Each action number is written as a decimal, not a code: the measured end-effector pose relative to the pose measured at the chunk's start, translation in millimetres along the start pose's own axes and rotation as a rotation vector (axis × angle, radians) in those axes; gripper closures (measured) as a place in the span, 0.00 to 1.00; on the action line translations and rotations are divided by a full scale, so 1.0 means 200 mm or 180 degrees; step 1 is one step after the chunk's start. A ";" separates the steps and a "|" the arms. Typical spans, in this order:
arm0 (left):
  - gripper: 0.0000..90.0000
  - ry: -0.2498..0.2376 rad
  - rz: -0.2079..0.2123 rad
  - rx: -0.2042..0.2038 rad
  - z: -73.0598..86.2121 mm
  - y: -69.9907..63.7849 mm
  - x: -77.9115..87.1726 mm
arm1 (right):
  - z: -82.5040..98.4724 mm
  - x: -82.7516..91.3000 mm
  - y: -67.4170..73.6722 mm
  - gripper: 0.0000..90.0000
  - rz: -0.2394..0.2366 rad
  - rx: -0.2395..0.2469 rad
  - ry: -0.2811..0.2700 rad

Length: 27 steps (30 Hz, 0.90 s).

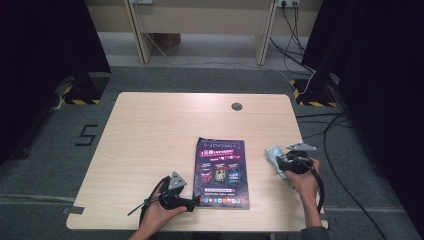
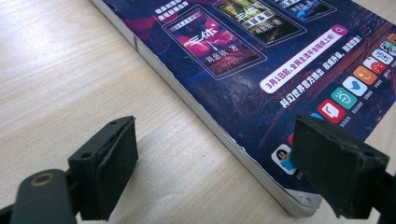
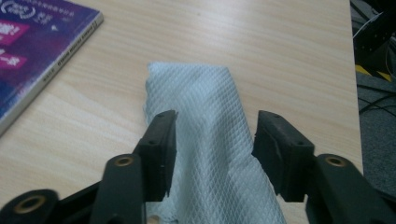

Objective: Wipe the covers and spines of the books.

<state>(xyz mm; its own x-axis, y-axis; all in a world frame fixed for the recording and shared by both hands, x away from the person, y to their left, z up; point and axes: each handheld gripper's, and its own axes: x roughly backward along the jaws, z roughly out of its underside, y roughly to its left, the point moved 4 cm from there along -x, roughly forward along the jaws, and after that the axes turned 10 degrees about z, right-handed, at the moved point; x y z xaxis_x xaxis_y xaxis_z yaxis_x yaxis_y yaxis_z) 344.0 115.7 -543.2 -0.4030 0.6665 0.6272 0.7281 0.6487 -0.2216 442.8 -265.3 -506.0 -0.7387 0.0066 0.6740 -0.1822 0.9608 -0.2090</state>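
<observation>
From above, I see my left gripper (image 1: 191, 203) at the near left corner of the magazine (image 1: 221, 172), my right gripper (image 1: 280, 161) on the cloth (image 1: 274, 156) to its right. Left gripper view: jaws wide, straddling the magazine's (image 2: 261, 70) edge. Right gripper view: jaws apart, the folded white cloth (image 3: 210, 140) lying between them on the table (image 3: 289, 56).

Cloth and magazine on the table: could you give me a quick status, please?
Right gripper open, jaws astride the cloth. Left gripper open at the magazine near corner. Nothing in the way.
</observation>
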 end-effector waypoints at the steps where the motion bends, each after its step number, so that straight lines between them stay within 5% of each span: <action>1: 0.16 0.0002 -0.0008 -0.0005 0.00 0.00 0.00 | -0.01 0.01 0.01 0.49 0.0022 0.0011 -0.0015; 5: 0.16 -0.0004 0.0004 0.0002 0.00 0.00 0.00 | -0.05 0.04 0.04 0.40 0.0000 -0.0067 -0.0129; 13: 0.16 -0.0002 0.0013 0.0000 0.00 0.00 0.00 | -0.11 0.08 0.13 0.31 -0.0291 -0.0169 -0.0284; 22: 0.16 0.0012 0.0036 0.0029 0.00 0.00 0.00 | -0.12 0.08 0.23 0.30 -0.0479 -0.0157 -0.0259; 27: 0.19 0.0021 0.0131 0.0104 -0.01 0.01 0.00 | -0.14 0.09 0.31 0.30 -0.0628 -0.0030 -0.0323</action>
<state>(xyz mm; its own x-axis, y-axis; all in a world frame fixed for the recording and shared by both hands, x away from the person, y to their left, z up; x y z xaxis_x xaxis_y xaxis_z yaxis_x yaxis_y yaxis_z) 346.6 116.3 -541.2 -0.3693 0.6905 0.6219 0.7253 0.6325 -0.2716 436.6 -198.1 -487.5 -0.7508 -0.2093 0.6265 -0.3240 0.9432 -0.0732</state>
